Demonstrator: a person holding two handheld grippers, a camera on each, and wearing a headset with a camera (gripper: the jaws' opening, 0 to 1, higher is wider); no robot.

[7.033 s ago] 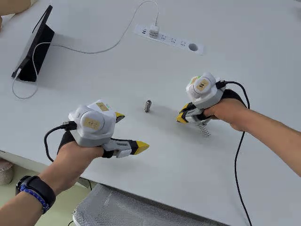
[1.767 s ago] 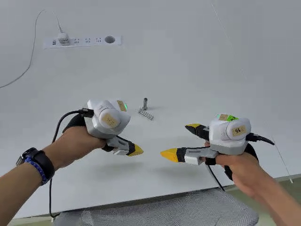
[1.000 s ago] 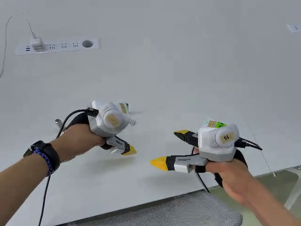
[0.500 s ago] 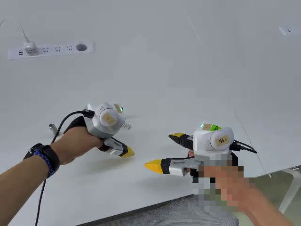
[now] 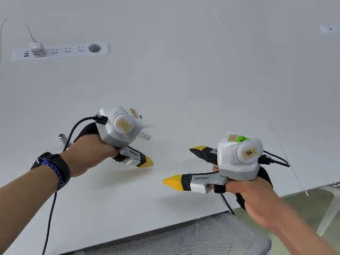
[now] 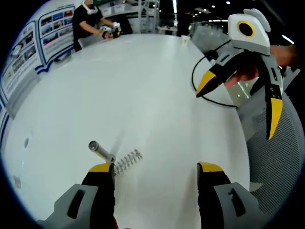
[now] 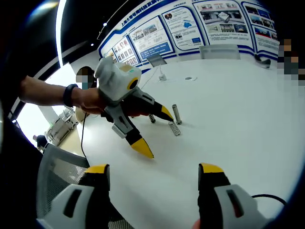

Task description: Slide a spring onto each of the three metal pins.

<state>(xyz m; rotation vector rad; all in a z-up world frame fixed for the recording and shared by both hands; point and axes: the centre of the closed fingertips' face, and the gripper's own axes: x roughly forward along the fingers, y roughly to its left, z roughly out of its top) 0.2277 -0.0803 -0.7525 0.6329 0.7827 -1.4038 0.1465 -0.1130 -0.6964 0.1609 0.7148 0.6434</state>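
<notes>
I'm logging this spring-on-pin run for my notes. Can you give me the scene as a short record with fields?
left gripper: open, empty, low over the table
right gripper: open, empty, off to the side
pin: upright on the table, bare
spring: lying flat beside the pin's base, just ahead of one left jaw
status: spring not yet on this pin

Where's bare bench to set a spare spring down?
Bare: the wide bench from the power strip down to the left claw, and beyond the right claw. Crowded: at the left claw, where spring and pin lie.
</notes>
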